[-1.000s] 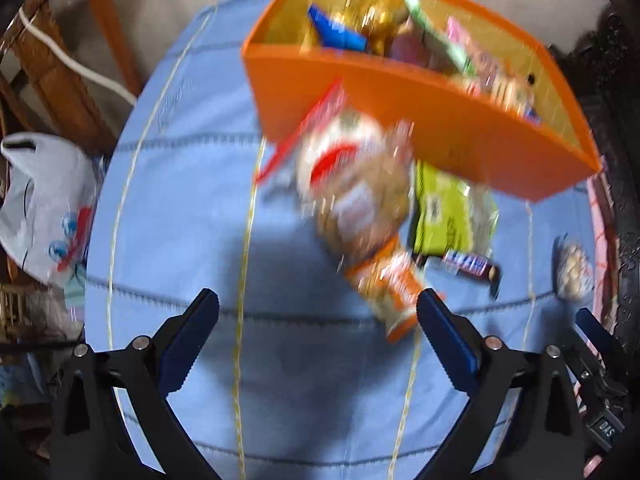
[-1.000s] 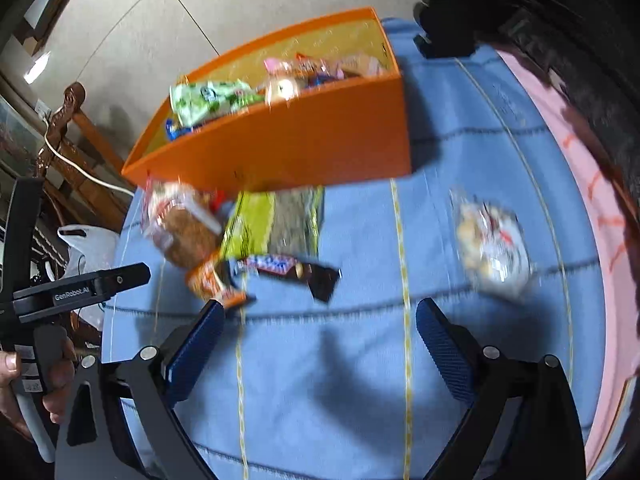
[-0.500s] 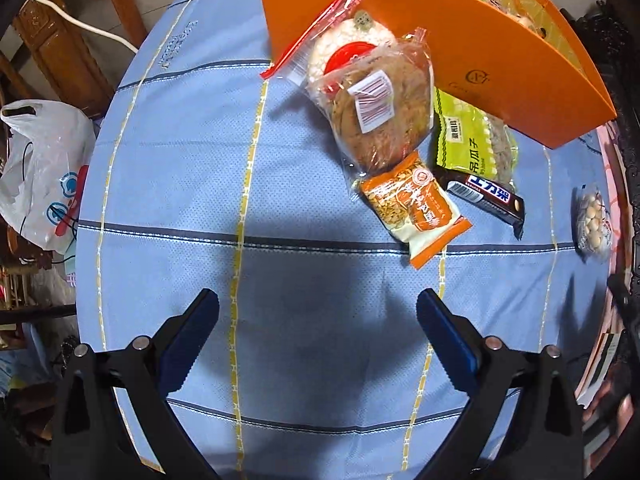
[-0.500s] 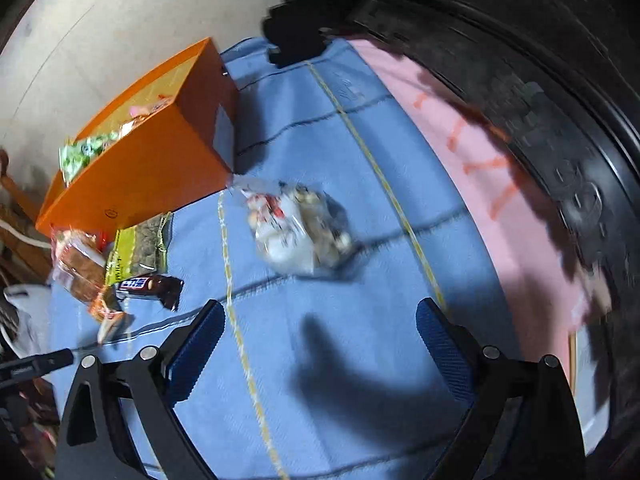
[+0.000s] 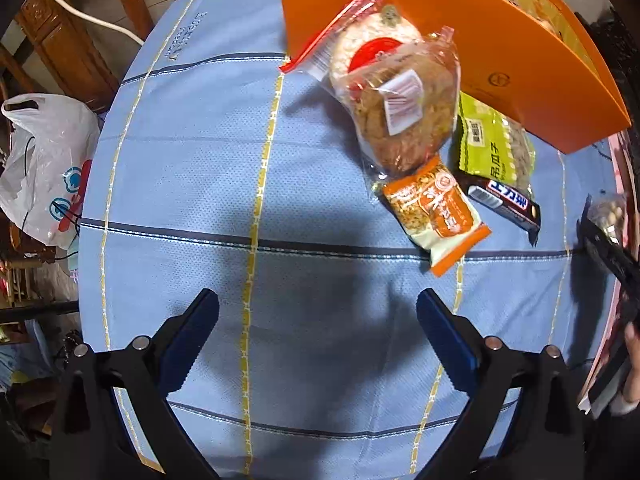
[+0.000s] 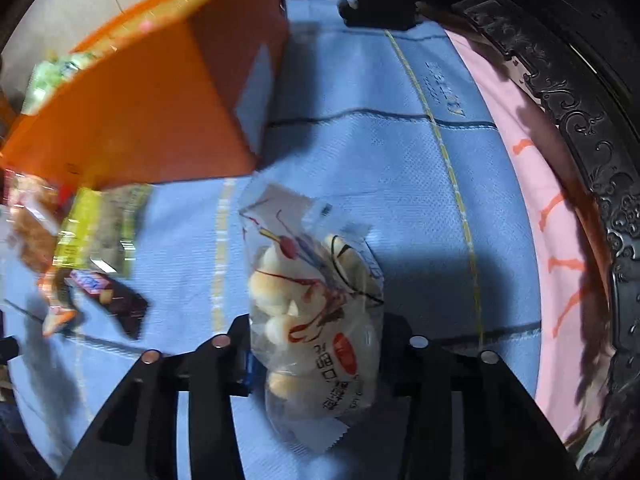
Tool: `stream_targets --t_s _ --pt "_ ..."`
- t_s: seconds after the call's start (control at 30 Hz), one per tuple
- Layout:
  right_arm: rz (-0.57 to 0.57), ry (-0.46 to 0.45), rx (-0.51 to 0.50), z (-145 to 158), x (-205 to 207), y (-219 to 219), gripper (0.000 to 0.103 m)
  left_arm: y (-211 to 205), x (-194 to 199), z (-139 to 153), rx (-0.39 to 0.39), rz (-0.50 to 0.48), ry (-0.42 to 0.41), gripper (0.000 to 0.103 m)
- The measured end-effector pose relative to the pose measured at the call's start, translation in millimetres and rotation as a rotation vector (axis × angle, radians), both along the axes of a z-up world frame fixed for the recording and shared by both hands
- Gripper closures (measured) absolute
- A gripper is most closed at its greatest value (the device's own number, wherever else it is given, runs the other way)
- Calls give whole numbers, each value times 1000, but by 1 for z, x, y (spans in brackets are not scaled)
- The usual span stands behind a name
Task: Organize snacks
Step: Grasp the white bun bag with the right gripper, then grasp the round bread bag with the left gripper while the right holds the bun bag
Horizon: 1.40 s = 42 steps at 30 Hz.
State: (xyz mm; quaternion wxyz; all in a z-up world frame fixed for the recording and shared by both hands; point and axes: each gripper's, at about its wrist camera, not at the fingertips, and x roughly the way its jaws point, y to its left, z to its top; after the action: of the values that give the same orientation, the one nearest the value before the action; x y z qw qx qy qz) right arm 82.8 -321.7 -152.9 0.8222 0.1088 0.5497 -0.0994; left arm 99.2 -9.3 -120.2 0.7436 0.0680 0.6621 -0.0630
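Note:
An orange box (image 5: 500,56) with snacks in it stands at the far side of the blue tablecloth (image 5: 280,200). In front of it lie a clear bag of brown cakes (image 5: 404,116), a red-edged rice cracker pack (image 5: 360,44), an orange snack packet (image 5: 436,208), a green seed packet (image 5: 488,148) and a dark chocolate bar (image 5: 504,200). My left gripper (image 5: 318,336) is open and empty, above bare cloth. My right gripper (image 6: 316,356) is shut on a clear bag of white puffs (image 6: 316,300), to the right of the box (image 6: 160,120).
A white plastic bag (image 5: 44,172) and wooden furniture (image 5: 64,40) sit off the table's left edge. A pink cloth (image 6: 560,240) and dark carved wood (image 6: 600,120) border the right side. The right gripper's body shows at the left view's right edge (image 5: 608,248).
My right gripper has moved onto the bag of white puffs and closed on it. My left gripper has drawn slightly closer to the pile of snacks and stays open.

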Motion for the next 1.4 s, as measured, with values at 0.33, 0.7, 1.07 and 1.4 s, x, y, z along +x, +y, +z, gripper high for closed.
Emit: stream_targets --t_s 0.33,0.7,1.07,1.4 --pt "163 -4 298 3 -30 62 58 0 36 -14 -100 91 -7 6" --pt "210 33 311 0 -33 83 56 -20 99 -19 -117 263 3 6" --pt "218 51 314 -2 -34 86 56 -34 139 -23 -192 266 -10 32" --pt "235 27 310 6 -36 97 55 -5 94 6 -268 126 6 75"
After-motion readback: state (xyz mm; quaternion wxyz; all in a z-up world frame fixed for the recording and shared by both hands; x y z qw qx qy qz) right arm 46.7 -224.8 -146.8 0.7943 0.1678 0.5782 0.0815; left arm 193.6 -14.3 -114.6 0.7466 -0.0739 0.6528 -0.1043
